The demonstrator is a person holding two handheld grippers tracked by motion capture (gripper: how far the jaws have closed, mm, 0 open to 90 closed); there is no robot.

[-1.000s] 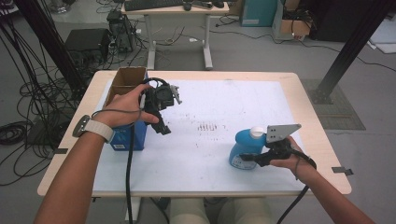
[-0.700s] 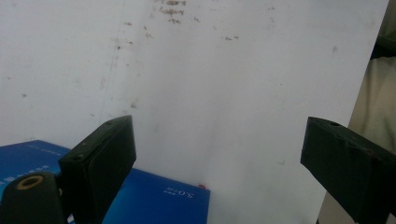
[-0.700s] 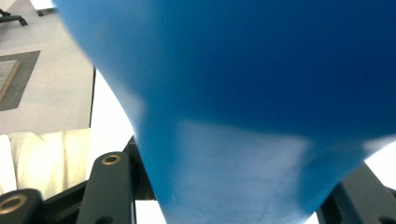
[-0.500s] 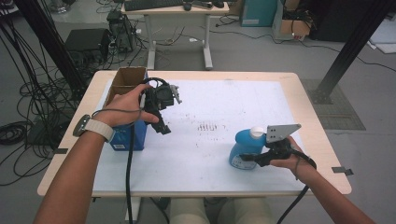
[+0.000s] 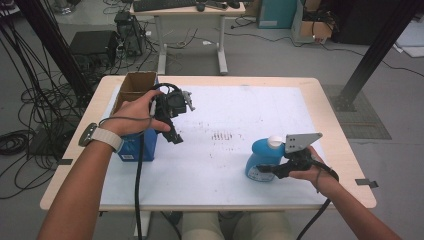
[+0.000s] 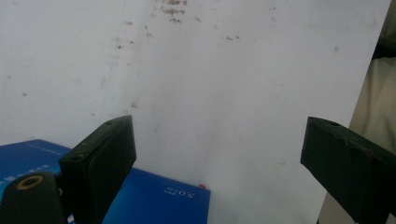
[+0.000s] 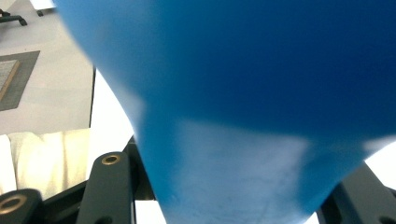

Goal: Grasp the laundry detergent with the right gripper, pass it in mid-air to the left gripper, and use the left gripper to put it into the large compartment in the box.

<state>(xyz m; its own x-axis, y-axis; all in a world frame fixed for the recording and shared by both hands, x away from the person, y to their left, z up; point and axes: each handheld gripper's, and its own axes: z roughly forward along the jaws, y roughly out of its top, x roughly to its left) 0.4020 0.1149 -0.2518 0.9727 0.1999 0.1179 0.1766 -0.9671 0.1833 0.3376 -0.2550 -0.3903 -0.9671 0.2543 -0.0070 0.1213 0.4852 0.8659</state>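
Note:
A blue bottle (image 5: pixel 262 157) with a white cap stands on the white mat at the right front. My right gripper (image 5: pixel 268 170) is shut on its lower body from the near side. In the right gripper view the bottle (image 7: pixel 233 93) sits very close between the two black jaws of the right gripper (image 7: pixel 233 186). My left gripper (image 5: pixel 175 136) hangs above the mat's left part, tilted down, beside a blue box (image 5: pixel 134 147). In the left gripper view the left gripper (image 6: pixel 217 144) is open with only bare mat between its jaws, and the blue box (image 6: pixel 154 196) lies at the lower left.
An open cardboard box (image 5: pixel 135 85) stands at the table's back left, behind the blue box. The white mat (image 5: pixel 240 110) bears faint brown marks near its middle. The wooden table edge (image 5: pixel 345 160) runs to the right of the bottle. A desk and cables lie on the floor beyond.

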